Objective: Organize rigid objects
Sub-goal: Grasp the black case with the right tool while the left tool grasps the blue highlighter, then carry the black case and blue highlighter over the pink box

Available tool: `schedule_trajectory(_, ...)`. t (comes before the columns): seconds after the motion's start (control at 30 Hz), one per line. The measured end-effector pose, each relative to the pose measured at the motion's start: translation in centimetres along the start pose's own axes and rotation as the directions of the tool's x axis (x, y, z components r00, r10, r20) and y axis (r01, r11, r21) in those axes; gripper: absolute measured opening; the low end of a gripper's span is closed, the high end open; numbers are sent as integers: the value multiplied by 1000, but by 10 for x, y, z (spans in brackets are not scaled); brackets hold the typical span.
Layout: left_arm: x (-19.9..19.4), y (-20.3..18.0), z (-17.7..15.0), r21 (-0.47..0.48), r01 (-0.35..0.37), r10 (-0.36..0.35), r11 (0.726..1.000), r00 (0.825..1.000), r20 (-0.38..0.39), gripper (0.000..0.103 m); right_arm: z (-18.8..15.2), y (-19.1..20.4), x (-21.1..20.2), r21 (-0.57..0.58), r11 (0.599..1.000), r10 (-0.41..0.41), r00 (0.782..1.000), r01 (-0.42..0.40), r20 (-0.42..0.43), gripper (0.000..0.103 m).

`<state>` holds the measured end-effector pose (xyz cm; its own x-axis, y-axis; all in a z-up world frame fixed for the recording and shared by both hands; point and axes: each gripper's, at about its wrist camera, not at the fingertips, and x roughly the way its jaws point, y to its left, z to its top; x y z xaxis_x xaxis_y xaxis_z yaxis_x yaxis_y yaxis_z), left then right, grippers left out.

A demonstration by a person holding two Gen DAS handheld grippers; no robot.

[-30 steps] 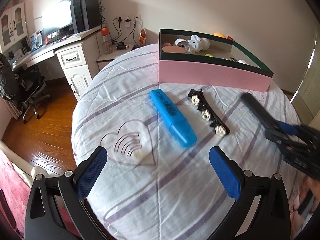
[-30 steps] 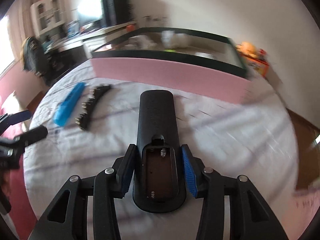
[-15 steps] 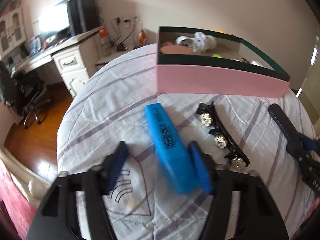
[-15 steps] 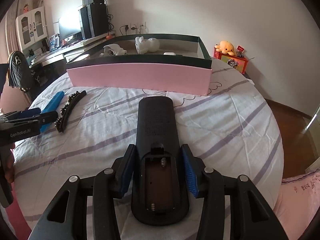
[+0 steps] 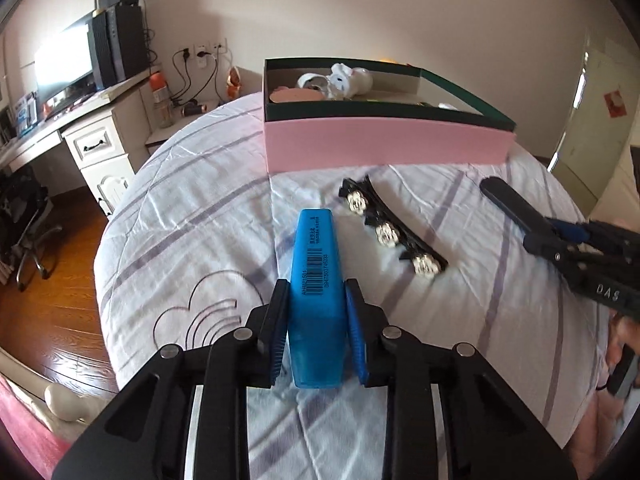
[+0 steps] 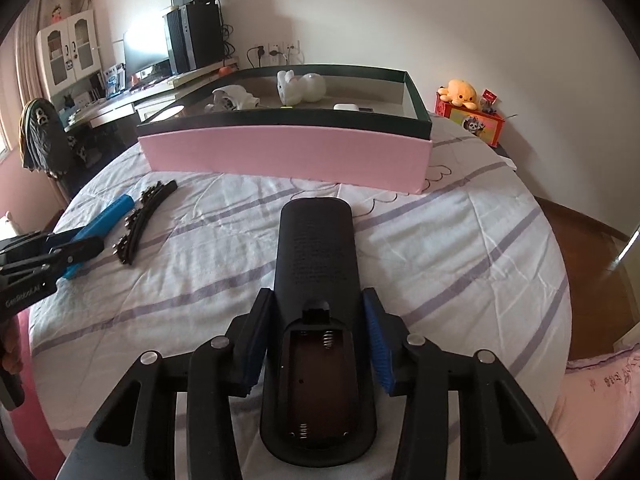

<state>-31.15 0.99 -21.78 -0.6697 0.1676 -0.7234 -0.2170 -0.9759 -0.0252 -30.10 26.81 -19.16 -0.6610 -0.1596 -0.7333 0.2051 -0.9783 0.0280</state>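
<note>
Left wrist view: my left gripper has just been closing and now its blue pads press both sides of the blue case, which lies flat on the striped bed cover with its barcode up and its far end pointing away from me. Just right of the case's far half lies the black hair clip with three sparkly flowers, apart from the case. Farther right, my right gripper reaches in, clamped on the black remote.

Right wrist view: my right gripper holds the remote by its sides, at the open battery bay, its far end resting on the bed cover. Off to its left lie the clip and the case.

Beyond everything stands the pink box with the dark green rim, a white plush rabbit inside.
</note>
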Motion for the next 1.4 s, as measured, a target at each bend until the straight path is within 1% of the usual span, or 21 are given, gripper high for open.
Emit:
schedule_trajectory(0.03,1,0,0,-4,-1,1,1000,1000,0,27,-1,2,-2,0,1000,0,1000,0,2,45)
schedule_trajectory(0.13,6,-2,3,0,-23,23,1000,1000,-1,28,1,9,2,-6,999,-36,999,36,0,45)
schedule_trajectory(0.2,9,-5,4,11,-37,37,999,999,2,31,5,10,6,-11,999,-50,999,50,-9,46)
schedule_trajectory(0.23,10,-6,4,12,-43,43,999,999,6,32,6,10,7,-14,999,-52,999,52,-11,46)
schedule_trajectory(0.3,11,-6,3,7,-44,44,999,999,15,37,7,9,10,-18,999,-51,999,51,-15,46)
schedule_trajectory(0.4,12,-6,2,-1,-49,49,999,998,28,38,6,8,9,-16,999,-44,999,44,-14,46)
schedule_trajectory(0.47,12,-8,2,7,-61,61,998,998,35,37,6,9,9,-24,999,-49,999,49,-13,46)
schedule_trajectory(0.57,11,-12,2,21,-67,66,998,997,49,26,5,9,8,-32,999,-44,999,44,-8,45)
schedule_trajectory(0.63,10,-13,2,11,-64,64,998,997,47,26,5,8,7,-24,999,-33,999,33,-3,45)
schedule_trajectory(0.77,4,-11,2,-10,-27,27,1000,998,50,26,4,1,2,23,1000,15,1000,-16,15,44)
schedule_trajectory(0.87,-6,-13,1,-14,-7,8,1000,998,66,26,2,-3,-6,77,992,94,995,-96,40,44)
schedule_trajectory(0.93,-13,-16,3,-9,-3,4,1000,997,76,26,3,0,-12,78,991,105,993,-109,54,45)
schedule_trajectory(1.07,-31,-21,9,1,-6,6,1000,993,114,26,10,7,-30,80,982,162,982,-171,98,45)
schedule_trajectory(1.13,-41,-24,12,6,-11,10,1000,990,140,26,13,12,-41,63,983,166,978,-175,126,45)
schedule_trajectory(1.27,-62,-27,21,9,-21,19,1000,982,188,26,21,27,-73,12,986,161,963,-168,218,45)
schedule_trajectory(1.4,-85,-33,29,25,-23,16,999,970,244,26,30,38,-95,-28,989,147,952,-145,269,45)
